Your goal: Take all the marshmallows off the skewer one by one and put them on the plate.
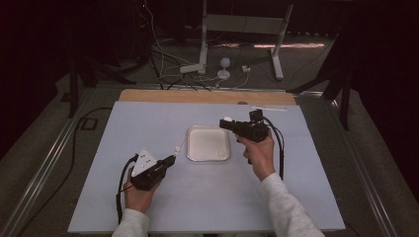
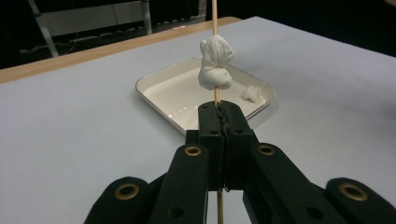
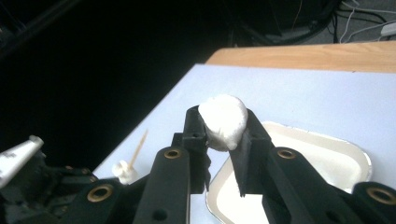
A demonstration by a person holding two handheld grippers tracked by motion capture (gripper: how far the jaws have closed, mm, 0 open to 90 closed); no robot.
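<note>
Skewering looks like the step in hand, judging from how the two claws are loaded. The left claw (image 2: 218, 108) has its jaws pressed fully together on a thin wooden skewer (image 2: 215, 14), which stands up out of them with a white marshmallow (image 2: 214, 63) already threaded on it just above the jaw tips. The right claw (image 3: 223, 133) is partly open, its jaws pinching a second white marshmallow (image 3: 224, 120) between them, held above the bench (image 1: 148, 123) beside the far right corner of the white square tray (image 1: 208, 143). One more small white piece (image 2: 252, 92) lies in that tray near its edge.

From the right gripper view, the skewer's pointed end (image 3: 140, 145) pokes up well apart from the held marshmallow, so the two hands need to come together over the tray. To do it well, I would keep the skewer steady and line its tip with the middle of the soft piece, then push along the stick's own line rather than across it. Squeezing harder would likely deform the marshmallow; a sideways shove could bend or snap the stick.
</note>
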